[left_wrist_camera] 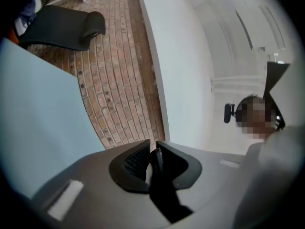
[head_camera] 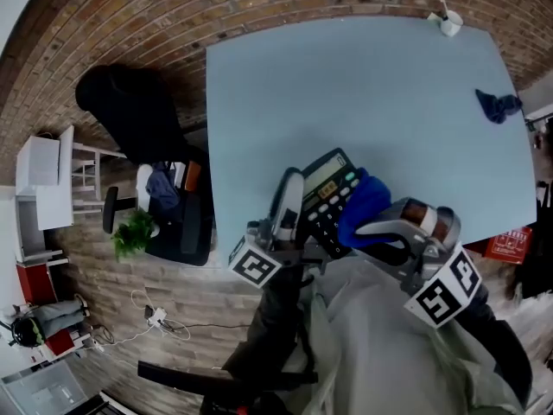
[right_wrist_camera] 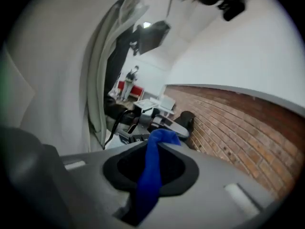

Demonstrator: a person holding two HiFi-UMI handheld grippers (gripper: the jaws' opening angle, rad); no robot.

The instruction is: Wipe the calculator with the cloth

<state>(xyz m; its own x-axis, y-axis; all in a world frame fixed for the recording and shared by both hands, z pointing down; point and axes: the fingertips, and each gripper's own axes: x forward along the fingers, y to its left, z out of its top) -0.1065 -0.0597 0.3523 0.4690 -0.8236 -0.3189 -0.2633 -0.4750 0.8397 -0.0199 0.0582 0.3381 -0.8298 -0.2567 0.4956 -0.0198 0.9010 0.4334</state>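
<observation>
Left gripper (head_camera: 294,219) is clamped on the calculator (head_camera: 331,195) edge, at 6 o'clock in my head view, over the table's near edge. Right gripper (head_camera: 367,225) pinches the blue cloth (head_camera: 363,201), which lies against the calculator's 3 o'clock side. Farther out I see the light blue table (head_camera: 346,93), a dark blue rag (head_camera: 497,105) at 2 o'clock and a white cup (head_camera: 449,22) at 1 o'clock.

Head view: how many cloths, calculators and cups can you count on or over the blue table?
Cloths: 2 (the bright blue cloth and the dark blue cloth)
Calculators: 1 (the calculator)
Cups: 1 (the white cup)
Total: 4
</observation>
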